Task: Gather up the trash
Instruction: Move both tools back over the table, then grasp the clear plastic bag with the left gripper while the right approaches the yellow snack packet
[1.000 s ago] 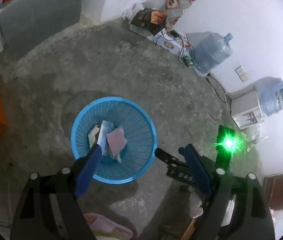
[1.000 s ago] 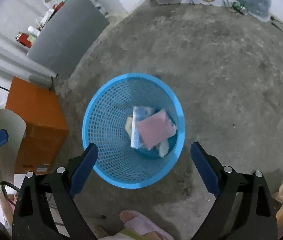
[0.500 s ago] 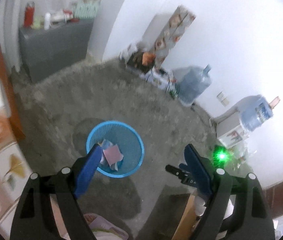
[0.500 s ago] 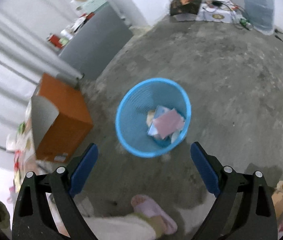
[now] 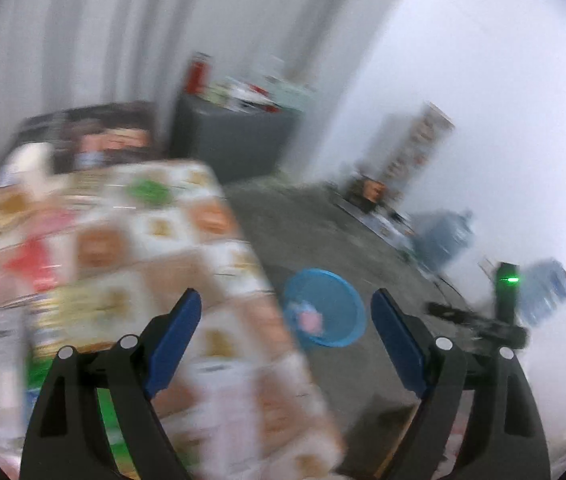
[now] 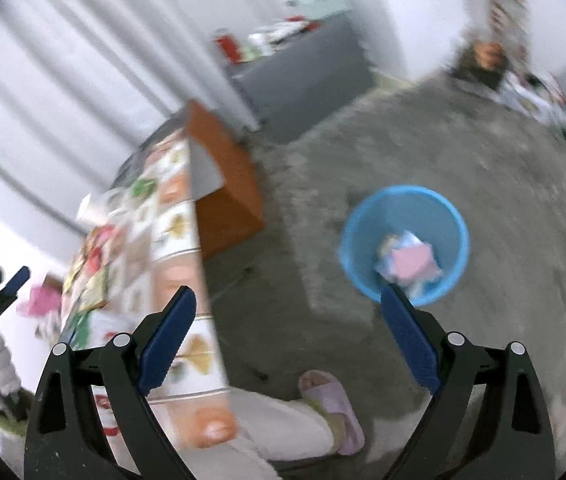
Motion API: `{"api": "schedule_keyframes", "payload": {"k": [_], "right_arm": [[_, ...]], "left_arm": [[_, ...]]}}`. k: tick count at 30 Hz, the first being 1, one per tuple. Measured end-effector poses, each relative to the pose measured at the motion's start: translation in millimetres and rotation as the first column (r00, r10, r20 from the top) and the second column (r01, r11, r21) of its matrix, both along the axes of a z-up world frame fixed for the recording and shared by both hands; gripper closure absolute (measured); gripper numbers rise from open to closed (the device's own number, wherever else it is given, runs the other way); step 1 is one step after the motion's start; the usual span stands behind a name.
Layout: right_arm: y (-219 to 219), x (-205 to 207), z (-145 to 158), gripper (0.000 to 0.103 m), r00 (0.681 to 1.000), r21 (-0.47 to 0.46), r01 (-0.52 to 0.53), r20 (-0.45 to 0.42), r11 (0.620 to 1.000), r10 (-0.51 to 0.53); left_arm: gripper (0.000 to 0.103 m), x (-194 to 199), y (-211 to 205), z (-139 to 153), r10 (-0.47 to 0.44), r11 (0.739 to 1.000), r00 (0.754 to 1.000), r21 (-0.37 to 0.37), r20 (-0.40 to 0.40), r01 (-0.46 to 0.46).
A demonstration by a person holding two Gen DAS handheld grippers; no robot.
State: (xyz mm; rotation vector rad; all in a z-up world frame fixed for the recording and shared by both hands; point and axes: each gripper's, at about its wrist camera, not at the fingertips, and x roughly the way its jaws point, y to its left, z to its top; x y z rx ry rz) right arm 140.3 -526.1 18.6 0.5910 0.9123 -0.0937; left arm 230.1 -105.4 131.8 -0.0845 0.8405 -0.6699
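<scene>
Both grippers stand with their blue pads spread wide and nothing between them: the left gripper (image 5: 285, 314) hangs over the edge of a table draped in a patterned cloth (image 5: 155, 240), the right gripper (image 6: 287, 314) over bare concrete floor (image 6: 363, 152). Well apart from both, the blue basket (image 6: 405, 244) stands upright on the floor beside the table, holding pink and pale paper trash (image 6: 407, 262). A foot in a lilac slipper (image 6: 333, 406) rests on the floor below the right gripper.

Blue basket (image 6: 403, 216) with paper scraps (image 6: 407, 260)
</scene>
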Motion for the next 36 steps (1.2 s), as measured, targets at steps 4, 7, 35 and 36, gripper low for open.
{"api": "schedule_keyframes", "payload": {"k": [4, 7, 35, 36], "right_arm": [[50.0, 36.2, 29.7, 0.014, 0.988, -0.026, -0.15, 0.041, 0.988, 0.151], [97.5, 69.7, 47.0, 0.013, 0.96, -0.047, -0.272, 0.054, 0.961, 0.275], [371.5, 291.8, -77.4, 0.031, 0.726, 0.211, -0.52, -0.401, 0.828, 0.558], [371.9, 291.6, -79.2, 0.032, 0.723, 0.213, -0.519, -0.407, 0.828, 0.558]], "left_arm": [[0.019, 8.1, 95.7, 10.5, 0.173, 0.984, 0.984, 0.03, 0.043, -0.174], [0.019, 16.5, 163.0, 4.4, 0.283, 0.956, 0.958, 0.061, 0.05, -0.286], [0.049, 122.8, 244.3, -143.0, -0.052, 0.817, 0.993, 0.577, 0.106, -0.019], [0.051, 127.0, 245.0, -146.5, -0.054, 0.817, 0.994, 0.576, 0.093, -0.009]]}}
